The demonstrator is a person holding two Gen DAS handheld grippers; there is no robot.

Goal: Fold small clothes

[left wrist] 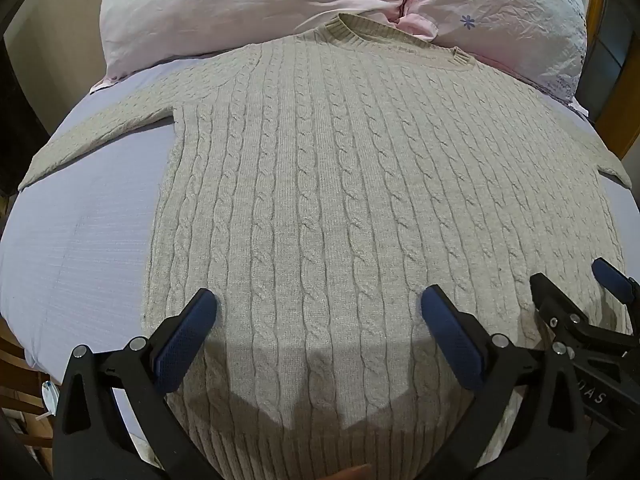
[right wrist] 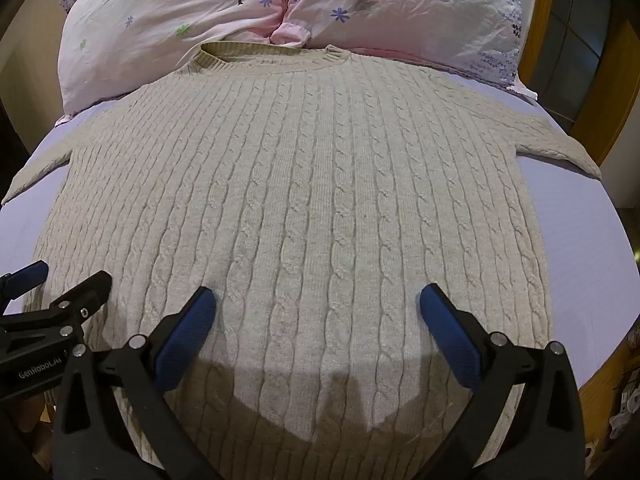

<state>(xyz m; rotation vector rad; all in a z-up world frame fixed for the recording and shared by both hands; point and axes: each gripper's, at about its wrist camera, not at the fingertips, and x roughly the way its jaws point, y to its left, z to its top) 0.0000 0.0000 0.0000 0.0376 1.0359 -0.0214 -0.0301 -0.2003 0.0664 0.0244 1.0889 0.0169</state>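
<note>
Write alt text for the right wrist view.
A beige cable-knit sweater lies flat, sleeves spread, on a lavender bed, collar toward pink floral pillows. The open right gripper hovers over its hem.

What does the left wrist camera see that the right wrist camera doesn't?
Only the left wrist view shows the wooden chair beside the bed and the right gripper, open. Only the right wrist view shows white clutter by the bed frame and the left gripper, open. Both show the beige sweater lying flat, the pink pillows and the lavender sheet.

Home bedroom: bed (left wrist: pixel 80 240), floral pillows (right wrist: pixel 168 32), wooden frame (right wrist: pixel 540 20).
</note>
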